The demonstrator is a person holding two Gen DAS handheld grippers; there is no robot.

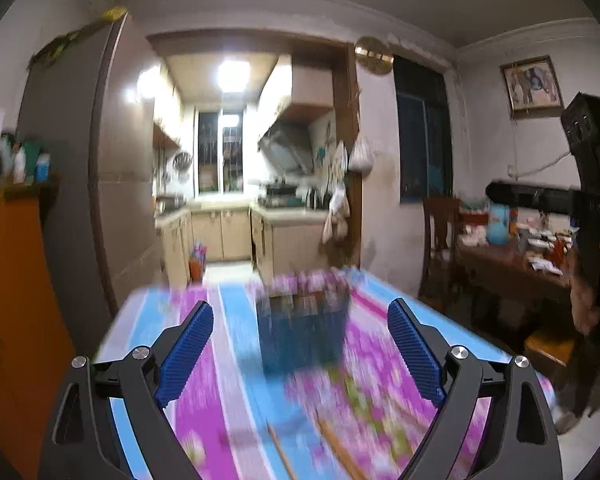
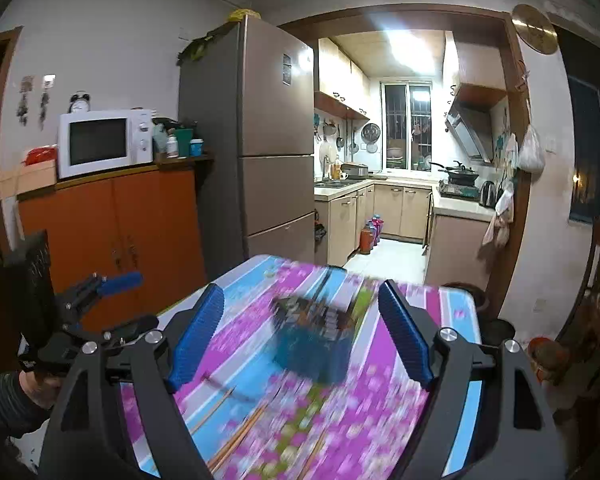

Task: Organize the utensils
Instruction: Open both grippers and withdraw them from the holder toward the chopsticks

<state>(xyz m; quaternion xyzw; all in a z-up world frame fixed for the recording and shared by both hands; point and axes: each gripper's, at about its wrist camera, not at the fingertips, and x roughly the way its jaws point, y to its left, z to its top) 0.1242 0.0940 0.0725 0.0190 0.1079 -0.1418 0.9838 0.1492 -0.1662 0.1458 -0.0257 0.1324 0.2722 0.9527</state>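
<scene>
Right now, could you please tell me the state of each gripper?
Left gripper: open, nothing between its blue ribbed pads.
Right gripper: open, holding nothing.

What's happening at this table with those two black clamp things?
A person holds a two-finger gripper in each hand over a table with a pink and blue flowered cloth. The left gripper and right gripper both stand open with nothing between their blue pads. Ahead sits a dark blue utensil basket, blurred, and thin wooden chopsticks lie loose on the cloth nearer the grippers. Nothing has been picked up yet.
</scene>
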